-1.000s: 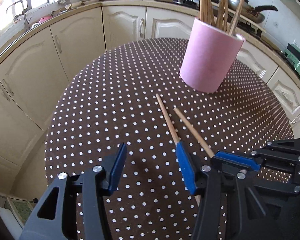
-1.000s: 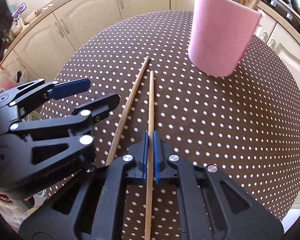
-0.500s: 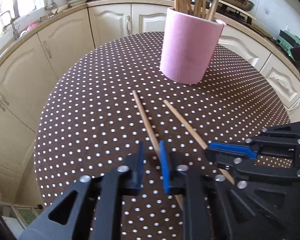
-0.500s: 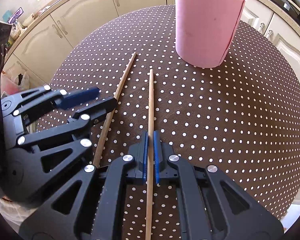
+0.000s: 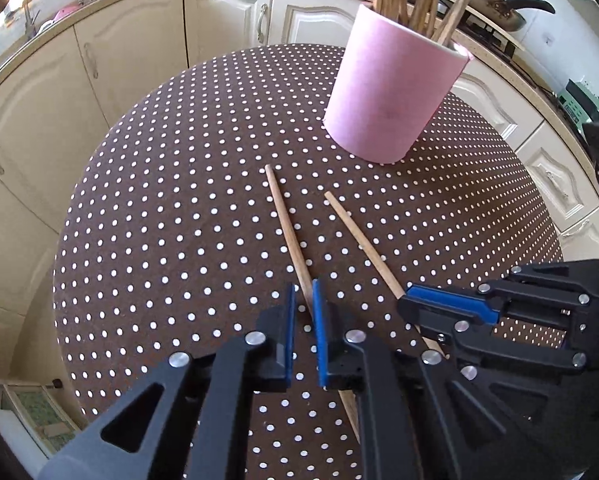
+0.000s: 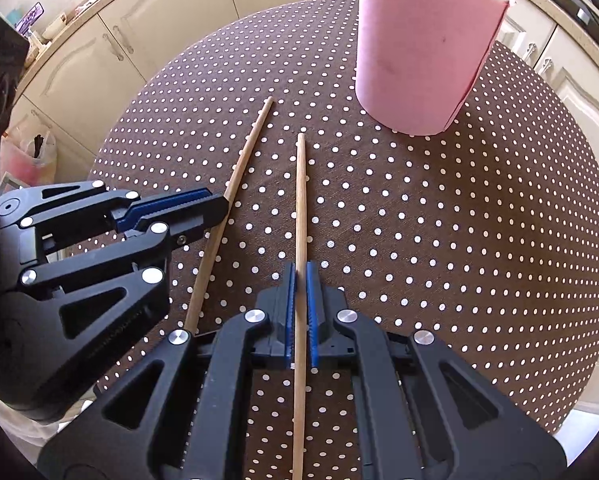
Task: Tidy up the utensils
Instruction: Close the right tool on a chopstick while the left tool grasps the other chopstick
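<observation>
Round table (image 5: pixel 147 216) in brown white-dotted cloth; tall pink cylindrical holder (image 5: pixel 391 96) near its far edge. Two thin, light, stiff wooden chopsticks mid-table: left tongs (image 5: pixel 303 300) nearly closed around one (image 5: pixel 285 216), right tongs (image 6: pixel 300 280) clamped on other (image 6: pixel 300 200), near thick ends.

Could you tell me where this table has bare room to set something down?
Free: the cloth left of the left chopstick toward the table edge, and right of the right chopstick. Crowded: around the pink holder and both grippers' fingers.
</observation>
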A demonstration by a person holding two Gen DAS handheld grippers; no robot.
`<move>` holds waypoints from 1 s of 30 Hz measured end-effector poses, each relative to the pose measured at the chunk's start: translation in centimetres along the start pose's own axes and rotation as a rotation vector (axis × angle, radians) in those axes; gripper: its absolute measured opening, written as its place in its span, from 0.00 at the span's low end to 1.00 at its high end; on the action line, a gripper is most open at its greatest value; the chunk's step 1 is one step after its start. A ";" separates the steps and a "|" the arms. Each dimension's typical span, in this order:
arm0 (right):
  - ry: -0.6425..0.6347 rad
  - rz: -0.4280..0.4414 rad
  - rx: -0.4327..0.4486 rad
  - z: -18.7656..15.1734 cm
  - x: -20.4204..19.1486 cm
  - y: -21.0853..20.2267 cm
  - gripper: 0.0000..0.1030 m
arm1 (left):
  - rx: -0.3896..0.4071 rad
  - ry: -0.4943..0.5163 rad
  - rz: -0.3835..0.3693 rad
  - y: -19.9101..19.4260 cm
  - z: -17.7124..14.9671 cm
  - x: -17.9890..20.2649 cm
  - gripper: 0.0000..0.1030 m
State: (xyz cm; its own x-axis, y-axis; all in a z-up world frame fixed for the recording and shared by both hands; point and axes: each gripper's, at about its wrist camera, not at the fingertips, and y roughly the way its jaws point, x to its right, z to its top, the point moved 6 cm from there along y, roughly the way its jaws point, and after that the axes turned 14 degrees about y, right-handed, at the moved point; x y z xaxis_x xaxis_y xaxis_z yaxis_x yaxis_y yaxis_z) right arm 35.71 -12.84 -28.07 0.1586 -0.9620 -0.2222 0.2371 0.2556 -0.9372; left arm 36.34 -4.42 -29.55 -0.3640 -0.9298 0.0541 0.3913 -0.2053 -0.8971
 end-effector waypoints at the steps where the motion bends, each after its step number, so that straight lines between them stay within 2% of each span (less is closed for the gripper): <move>1: 0.004 0.005 -0.002 0.0 0.1 0.0 0.06 | -0.009 -0.007 0.002 0.0 0.0 -0.2 0.16; 2: 0.004 0.008 -0.001 0.0 0.4 0.1 0.06 | -0.019 -0.021 0.012 0.1 0.0 -0.5 0.24; 3: 0.006 0.009 -0.001 0.0 0.4 0.1 0.06 | -0.021 -0.032 0.008 0.1 0.0 -0.7 0.25; 8: 0.000 0.006 -0.003 -0.3 0.9 0.0 0.06 | -0.020 -0.001 0.036 0.2 0.1 -0.6 0.26; 14: -0.012 -0.007 -0.030 -0.6 1.3 -0.2 0.06 | -0.036 0.056 0.075 0.4 0.1 1.2 0.26; 21: -0.002 0.007 -0.027 -0.6 1.7 -0.3 0.06 | -0.031 0.068 0.103 1.3 1.0 2.6 0.26; 22: -0.004 0.007 -0.025 -0.7 1.8 -0.4 0.06 | -0.028 0.076 0.108 1.4 1.1 2.6 0.25; 24: -0.005 0.003 -0.020 -0.9 1.9 -0.5 0.06 | -0.025 0.084 0.135 1.5 1.4 2.6 0.16; 27: -0.013 -0.010 -0.010 -0.9 1.5 -0.4 0.06 | -0.011 0.087 0.147 1.7 2.0 2.7 0.10; 30: -0.018 -0.018 0.005 -1.1 1.1 -0.4 0.06 | 0.005 0.085 0.146 1.7 2.0 2.8 0.09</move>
State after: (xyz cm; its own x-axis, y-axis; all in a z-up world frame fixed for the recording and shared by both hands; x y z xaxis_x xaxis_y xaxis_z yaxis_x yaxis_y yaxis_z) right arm 34.70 -14.09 -28.25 0.1719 -0.9645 -0.2003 0.2448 0.2388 -0.9397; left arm 37.67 -8.01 -30.08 -0.3728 -0.9208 -0.1145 0.4497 -0.0713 -0.8903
